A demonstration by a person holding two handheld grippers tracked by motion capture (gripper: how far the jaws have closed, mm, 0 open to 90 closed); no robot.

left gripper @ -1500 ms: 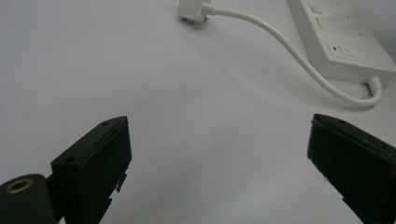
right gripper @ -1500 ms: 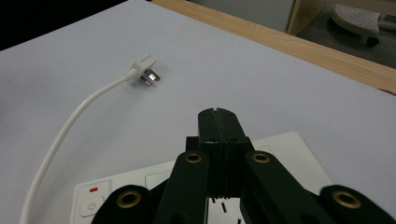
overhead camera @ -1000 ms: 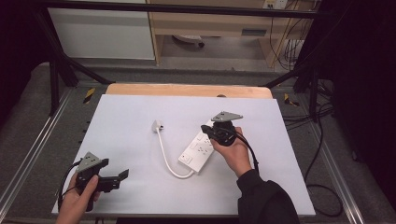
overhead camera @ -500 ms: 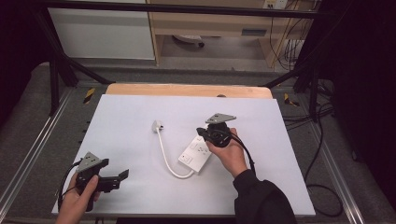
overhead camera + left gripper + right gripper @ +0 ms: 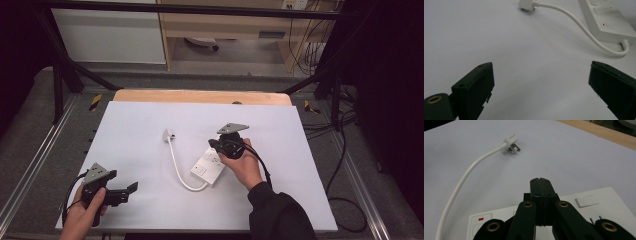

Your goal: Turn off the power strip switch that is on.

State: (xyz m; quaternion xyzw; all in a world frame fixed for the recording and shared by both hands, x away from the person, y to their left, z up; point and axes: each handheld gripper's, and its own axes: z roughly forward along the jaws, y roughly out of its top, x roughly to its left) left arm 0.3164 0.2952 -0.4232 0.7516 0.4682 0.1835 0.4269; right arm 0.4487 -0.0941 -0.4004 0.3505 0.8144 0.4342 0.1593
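The white power strip (image 5: 210, 166) lies near the middle of the surface (image 5: 310, 200), its plug (image 5: 510, 143) toward the far edge. The right gripper (image 5: 540, 182), jaws pressed together, hovers over the strip's face and could skid it sideways if it pushes off-centre. The left gripper (image 5: 541, 82), jaws spread and empty, hangs by the near left corner, too far off to steady the strip.

The left tool (image 5: 541, 82) hangs low over the white table (image 5: 499, 37) with its two black jaws set wide apart and nothing between them. Beyond them, at the upper right, lies a white power strip (image 5: 610, 22). Its white cable (image 5: 584, 28) curves away to a plug (image 5: 527, 5) near the top edge.
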